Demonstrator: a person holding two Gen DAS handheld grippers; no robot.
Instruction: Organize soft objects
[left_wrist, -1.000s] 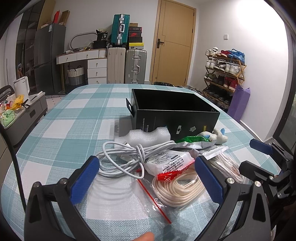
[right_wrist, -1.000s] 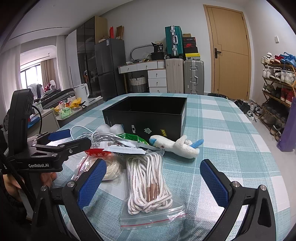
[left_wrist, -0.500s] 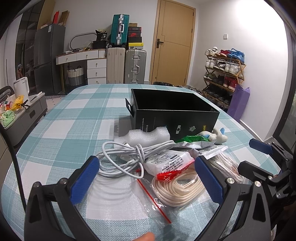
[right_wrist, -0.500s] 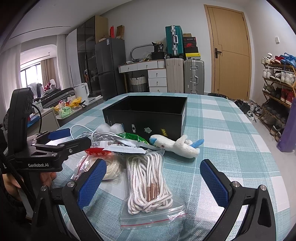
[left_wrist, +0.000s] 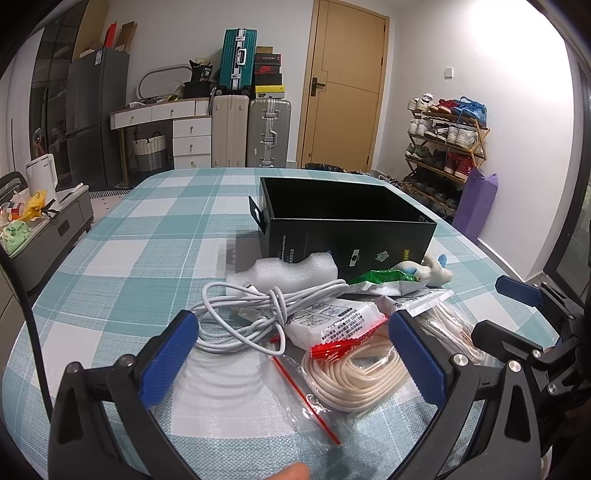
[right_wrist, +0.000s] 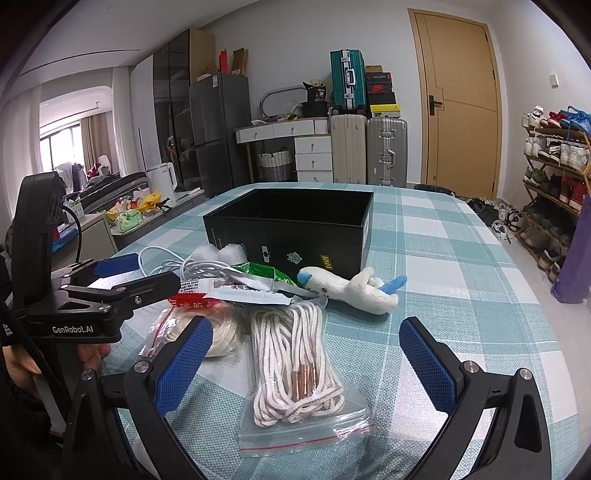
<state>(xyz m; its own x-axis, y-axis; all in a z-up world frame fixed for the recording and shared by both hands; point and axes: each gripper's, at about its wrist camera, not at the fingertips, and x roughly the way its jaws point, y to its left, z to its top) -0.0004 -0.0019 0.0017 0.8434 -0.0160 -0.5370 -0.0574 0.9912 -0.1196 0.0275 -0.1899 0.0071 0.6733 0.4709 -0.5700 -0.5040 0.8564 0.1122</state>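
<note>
The table (left_wrist: 147, 236) wears a teal-and-white checked cloth. On it the box (left_wrist: 347, 236) is black with small white and yellow marks on its side. The cable (left_wrist: 258, 306) is white, as is the foam piece (left_wrist: 295, 267). One clear bag with a red seal line holds cream cord (left_wrist: 354, 373); another holds white laces (right_wrist: 291, 362) flecked brown, with copper tips. The plush toy (right_wrist: 351, 291) is off-white with blue ends. A packet (right_wrist: 262, 275) is green and white. Both the left gripper (left_wrist: 295, 350) and the right gripper (right_wrist: 306, 362) are black with blue pads.
</note>
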